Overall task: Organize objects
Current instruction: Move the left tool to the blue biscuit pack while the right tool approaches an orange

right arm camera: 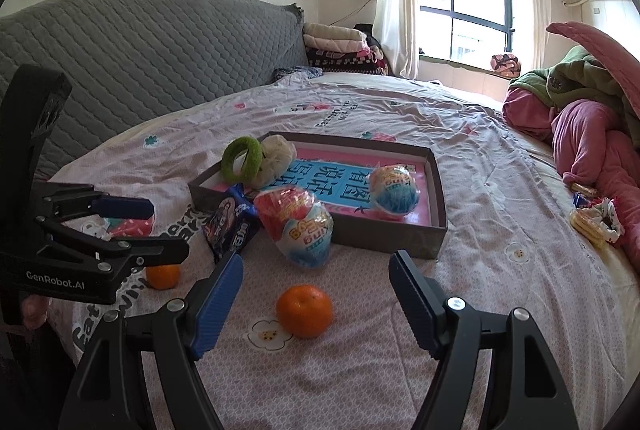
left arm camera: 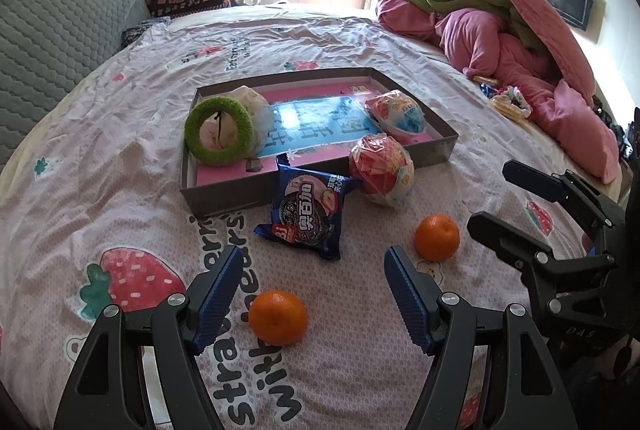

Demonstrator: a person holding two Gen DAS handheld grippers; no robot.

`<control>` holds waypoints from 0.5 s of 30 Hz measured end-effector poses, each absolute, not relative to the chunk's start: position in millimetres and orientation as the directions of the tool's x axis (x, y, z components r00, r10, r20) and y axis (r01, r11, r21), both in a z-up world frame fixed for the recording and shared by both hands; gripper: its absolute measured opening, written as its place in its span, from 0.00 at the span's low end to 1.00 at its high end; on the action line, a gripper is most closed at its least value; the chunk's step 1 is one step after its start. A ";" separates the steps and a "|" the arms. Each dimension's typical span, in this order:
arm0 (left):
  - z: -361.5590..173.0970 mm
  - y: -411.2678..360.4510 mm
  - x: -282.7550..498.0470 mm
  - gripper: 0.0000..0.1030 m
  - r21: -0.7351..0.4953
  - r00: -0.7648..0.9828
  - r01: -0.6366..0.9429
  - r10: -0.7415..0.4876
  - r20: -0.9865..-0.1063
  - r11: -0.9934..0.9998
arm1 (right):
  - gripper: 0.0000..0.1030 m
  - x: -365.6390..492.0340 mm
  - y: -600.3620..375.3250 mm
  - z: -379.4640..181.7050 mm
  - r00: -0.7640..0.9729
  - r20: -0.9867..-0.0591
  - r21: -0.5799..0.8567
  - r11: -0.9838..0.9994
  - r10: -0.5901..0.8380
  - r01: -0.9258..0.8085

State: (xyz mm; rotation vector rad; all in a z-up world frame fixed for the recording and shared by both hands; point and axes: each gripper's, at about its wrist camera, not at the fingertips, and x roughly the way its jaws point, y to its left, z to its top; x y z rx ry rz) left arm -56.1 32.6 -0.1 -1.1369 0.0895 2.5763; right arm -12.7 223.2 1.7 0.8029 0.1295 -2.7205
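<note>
**Snacks and oranges scattered on bed beside shallow box**

Bedding first: a bed [left arm camera: 120, 133] covered by a pale sheet printed with strawberries and lettering carries everything. A heap of pink and green quilts [left arm camera: 500, 29] lies at its far right side, and a grey quilted headboard [right arm camera: 140, 61] runs along the left.

Near the middle of the bed sits a shallow grey box [left arm camera: 224, 195] with a pink and blue printed floor. Inside it, at the left end, a green fuzzy ring [left arm camera: 192, 141] leans against a white plush item [left arm camera: 256, 105]; at the right end lies one wrapped round snack [left arm camera: 396, 115].

A second wrapped round snack [left arm camera: 382, 169] rests on the sheet, just outside the box's near wall. Beside it, a blue cookie packet [left arm camera: 308, 213] lies with its top edge touching that same wall.

Two oranges sit on the sheet, nearer the cameras. The left orange [left arm camera: 278, 317] lies just ahead of the left hand-held gripper [left arm camera: 314, 294], roughly between its blue fingers and not touched by them; the jaws stand wide apart and empty. The right orange [right arm camera: 305, 310] lies similarly ahead of the right hand-held gripper [right arm camera: 316, 300], whose jaws are also spread wide with nothing clamped.
</note>
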 end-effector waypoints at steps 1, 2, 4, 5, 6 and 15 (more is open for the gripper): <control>-0.5 32.5 -55.8 0.72 -0.072 -0.630 -0.317 0.267 -0.729 -0.946 | 0.73 -12.3 222.4 0.9 -0.796 -0.546 -0.002 -0.950 -0.260 0.312; -1.1 32.7 -55.9 0.72 -0.070 -0.627 -0.318 0.265 -0.733 -0.946 | 0.73 -12.3 221.8 0.0 -0.793 -0.551 -0.002 -0.949 -0.261 0.314; -2.2 32.6 -55.5 0.72 -0.066 -0.626 -0.315 0.260 -0.735 -0.947 | 0.73 -12.3 219.9 -2.1 -0.786 -0.560 -0.005 -0.948 -0.262 0.319; -2.4 32.9 -55.3 0.72 -0.065 -0.626 -0.315 0.259 -0.736 -0.947 | 0.73 -12.1 219.2 -3.1 -0.783 -0.564 -0.006 -0.947 -0.262 0.320; -2.7 33.1 -55.2 0.72 -0.065 -0.625 -0.315 0.258 -0.737 -0.947 | 0.73 -12.2 218.7 -4.1 -0.781 -0.568 -0.007 -0.947 -0.262 0.322; -5.8 33.0 -55.5 0.72 -0.064 -0.618 -0.311 0.253 -0.744 -0.948 | 0.73 -14.3 218.3 -11.7 -0.760 -0.600 -0.002 -0.950 -0.249 0.313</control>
